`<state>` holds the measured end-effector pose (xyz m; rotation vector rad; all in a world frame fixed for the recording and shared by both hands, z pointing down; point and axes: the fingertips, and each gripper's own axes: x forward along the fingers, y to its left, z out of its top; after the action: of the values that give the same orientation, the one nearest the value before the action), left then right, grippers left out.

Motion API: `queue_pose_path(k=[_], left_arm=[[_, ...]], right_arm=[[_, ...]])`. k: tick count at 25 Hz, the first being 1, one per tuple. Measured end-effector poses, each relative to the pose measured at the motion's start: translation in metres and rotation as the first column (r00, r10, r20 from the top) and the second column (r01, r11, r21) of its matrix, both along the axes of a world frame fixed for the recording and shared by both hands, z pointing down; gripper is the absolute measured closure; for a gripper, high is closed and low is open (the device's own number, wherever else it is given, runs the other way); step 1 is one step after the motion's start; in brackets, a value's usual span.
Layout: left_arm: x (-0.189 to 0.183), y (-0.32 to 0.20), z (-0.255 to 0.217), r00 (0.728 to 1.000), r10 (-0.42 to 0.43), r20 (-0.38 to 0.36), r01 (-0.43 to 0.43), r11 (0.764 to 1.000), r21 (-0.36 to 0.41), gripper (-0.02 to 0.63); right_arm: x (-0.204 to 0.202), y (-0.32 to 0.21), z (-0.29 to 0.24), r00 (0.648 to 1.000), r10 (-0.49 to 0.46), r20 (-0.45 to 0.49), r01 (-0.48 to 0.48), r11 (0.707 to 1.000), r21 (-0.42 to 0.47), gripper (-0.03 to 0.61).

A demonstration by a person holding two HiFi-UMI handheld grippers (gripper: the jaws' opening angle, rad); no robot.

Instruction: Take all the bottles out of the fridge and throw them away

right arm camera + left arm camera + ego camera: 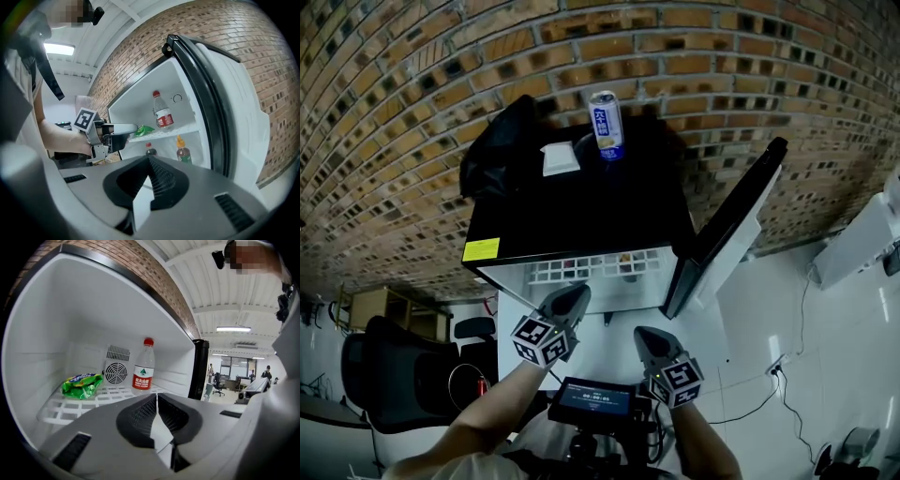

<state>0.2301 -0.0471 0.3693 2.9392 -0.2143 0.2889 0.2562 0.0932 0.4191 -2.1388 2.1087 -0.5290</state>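
Note:
The small black-topped fridge stands open, its door swung to the right. On its upper white shelf stand a clear water bottle with a red cap and red label, upright, and a green snack bag to its left. On the lower level stand a dark bottle with a red cap and a bottle with an orange cap. My left gripper is shut and empty, at the mouth of the upper shelf, short of the water bottle. My right gripper is shut and empty, farther back.
On the fridge top are a blue-and-white can, a white box and a black bag. A brick wall stands behind. A black office chair is at the lower left; a cable runs over the white floor at the right.

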Motion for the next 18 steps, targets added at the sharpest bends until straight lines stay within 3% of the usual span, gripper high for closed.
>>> queue_pose_path(k=[3, 4, 6, 7, 12, 18], left_arm=[[0.018, -0.003, -0.006, 1.0, -0.01, 0.003, 0.01, 1.0, 0.024, 0.592], [0.023, -0.005, -0.008, 1.0, -0.016, 0.005, 0.016, 1.0, 0.025, 0.548], [0.033, -0.008, -0.009, 1.0, -0.028, 0.01, 0.028, 0.999, 0.02, 0.341], [0.038, -0.009, -0.009, 0.999, -0.033, 0.014, 0.033, 0.999, 0.02, 0.313], [0.061, -0.019, -0.016, 0.997, -0.067, 0.021, 0.066, 0.995, 0.072, 0.314], [0.087, -0.051, -0.011, 0.981, -0.184, 0.059, 0.172, 0.972, 0.159, 0.314]], right_arm=[[0.006, 0.007, 0.001, 1.0, 0.007, 0.003, -0.007, 1.0, 0.002, 0.578], [0.008, 0.009, 0.001, 1.0, 0.012, 0.006, -0.012, 1.0, 0.002, 0.578], [0.013, 0.012, 0.002, 1.0, 0.021, 0.014, -0.021, 1.0, 0.001, 0.578], [0.015, 0.014, 0.002, 1.0, 0.024, 0.016, -0.024, 1.0, 0.0, 0.578], [0.027, 0.022, 0.004, 0.999, 0.027, 0.023, -0.027, 1.0, -0.007, 0.578], [0.038, 0.028, 0.007, 0.999, 0.022, 0.026, -0.021, 1.0, -0.013, 0.578]])
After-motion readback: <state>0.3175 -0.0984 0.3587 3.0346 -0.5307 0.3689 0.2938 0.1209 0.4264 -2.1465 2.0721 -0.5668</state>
